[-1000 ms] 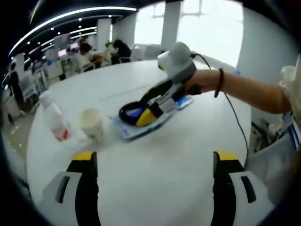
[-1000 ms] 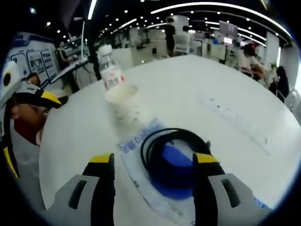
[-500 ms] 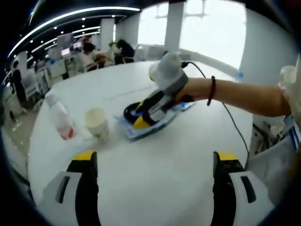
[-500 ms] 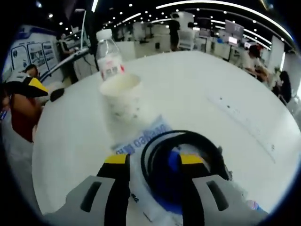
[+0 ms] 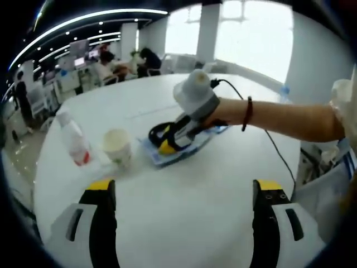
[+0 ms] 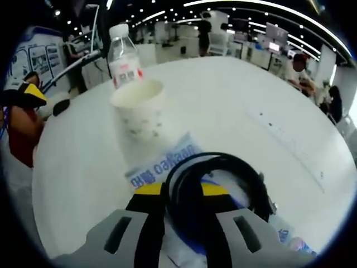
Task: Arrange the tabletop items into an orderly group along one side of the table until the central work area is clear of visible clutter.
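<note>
Left gripper view, left to right: one plastic bottle (image 5: 74, 148) with a red label at mid left, upright on the white round table (image 5: 184, 223); just right of it one paper cup (image 5: 118, 148), upright; then one flat white-and-blue packet (image 5: 167, 157) near centre with one black cable coil (image 5: 162, 132) lying on it. The right gripper (image 5: 165, 139) comes in from the right side of the frame, held by a person's hand with a dark bracelet on the wrist, its yellow-tipped jaws down on the coil. The left gripper (image 5: 183, 192) sits at the bottom of the frame, its two jaws wide apart with nothing between them, over bare tabletop. Right gripper view, left to right: the left gripper's yellow tip (image 6: 25, 96) at the far left edge; one bottle (image 6: 124, 61) at upper left, one cup (image 6: 139, 109) just in front of it, near but whether touching I can't tell; the packet (image 6: 162, 165) below centre with blue print on it; the coil (image 6: 223, 184) on top of the packet, a blue patch inside the ring. The right gripper (image 6: 181, 192) at bottom centre has its jaws drawn close, clamped on the near rim of the coil. Count: one bottle, one cup, one packet, one coil, all clustered in the middle area of the table. People sit at desks in the background.
</note>
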A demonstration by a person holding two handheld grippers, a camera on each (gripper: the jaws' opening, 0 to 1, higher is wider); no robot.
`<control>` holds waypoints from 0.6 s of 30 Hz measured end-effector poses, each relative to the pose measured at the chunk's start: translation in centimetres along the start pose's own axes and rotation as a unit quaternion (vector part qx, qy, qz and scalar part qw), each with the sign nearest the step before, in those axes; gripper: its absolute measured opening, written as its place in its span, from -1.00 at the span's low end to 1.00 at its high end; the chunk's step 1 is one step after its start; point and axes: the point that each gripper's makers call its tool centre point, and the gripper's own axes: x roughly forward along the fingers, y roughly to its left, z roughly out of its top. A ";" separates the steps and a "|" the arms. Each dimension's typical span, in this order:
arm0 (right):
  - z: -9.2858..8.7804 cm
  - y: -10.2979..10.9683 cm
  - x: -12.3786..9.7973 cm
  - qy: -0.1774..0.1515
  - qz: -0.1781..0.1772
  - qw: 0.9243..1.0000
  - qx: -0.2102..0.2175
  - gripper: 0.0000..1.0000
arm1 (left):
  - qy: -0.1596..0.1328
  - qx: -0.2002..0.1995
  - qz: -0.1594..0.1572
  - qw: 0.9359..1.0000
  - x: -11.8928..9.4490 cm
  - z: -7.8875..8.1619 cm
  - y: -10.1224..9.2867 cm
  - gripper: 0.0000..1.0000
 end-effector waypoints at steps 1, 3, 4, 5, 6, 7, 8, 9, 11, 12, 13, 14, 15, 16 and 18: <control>0.1 0.0 -0.1 -0.001 -0.001 1.000 0.001 -0.56 | 0.000 0.001 -0.001 1.000 0.0 0.0 0.0 0.99; 0.1 -0.1 -0.3 0.002 -0.004 1.000 -0.006 -0.61 | 0.000 0.002 -0.002 1.000 0.0 0.1 -0.1 0.99; 0.1 -0.2 -0.5 0.003 -0.008 1.000 -0.007 -0.64 | 0.000 0.004 -0.003 1.000 0.0 0.1 -0.2 0.99; 0.1 -0.3 -0.6 0.003 -0.012 1.000 -0.006 -0.68 | 0.000 0.006 -0.004 1.000 0.0 0.1 -0.3 0.99; 0.1 -0.4 -0.7 0.003 -0.013 1.000 -0.007 -0.69 | 0.000 0.007 -0.005 1.000 0.0 0.1 -0.4 0.99; 0.2 -0.5 -1.0 -0.001 -0.016 1.000 -0.001 -0.70 | 0.001 0.008 -0.006 1.000 0.0 0.1 -0.4 0.99; 0.5 -0.6 -1.1 -0.007 -0.019 1.000 0.007 -0.71 | 0.001 0.009 -0.008 1.000 0.1 0.1 -0.5 0.99; 0.7 -0.8 -1.4 -0.013 -0.022 1.000 0.014 -0.72 | 0.000 0.008 -0.008 1.000 0.1 0.1 -0.5 0.99; 1.0 -1.1 -2.0 -0.017 -0.030 0.999 0.016 -0.77 | 0.000 0.009 -0.009 1.000 0.1 0.2 -0.6 0.99; 1.1 -1.2 -2.2 -0.021 -0.036 0.999 0.014 -0.80 | 0.000 0.009 -0.009 1.000 0.1 0.2 -0.6 0.99; 1.3 -1.5 -2.5 -0.024 -0.043 0.999 0.010 -0.83 | 0.000 0.009 -0.009 1.000 0.1 0.2 -0.6 0.99; 1.6 -1.6 -2.9 -0.029 -0.047 0.998 0.003 -0.85 | 0.000 0.009 -0.010 1.000 0.1 0.2 -0.6 0.99; 1.9 -1.8 -3.2 -0.033 -0.053 0.998 0.003 -0.87 | -0.001 0.010 -0.010 1.000 0.1 0.3 -0.7 0.99; 2.4 -2.3 -3.6 -0.043 -0.064 0.997 0.001 -0.88 | -0.001 0.010 -0.011 1.000 0.1 0.3 -0.7 0.99; 2.8 -2.6 -4.3 -0.051 -0.071 0.996 0.008 -0.90 | -0.002 0.011 -0.012 1.000 0.0 0.3 -0.8 0.99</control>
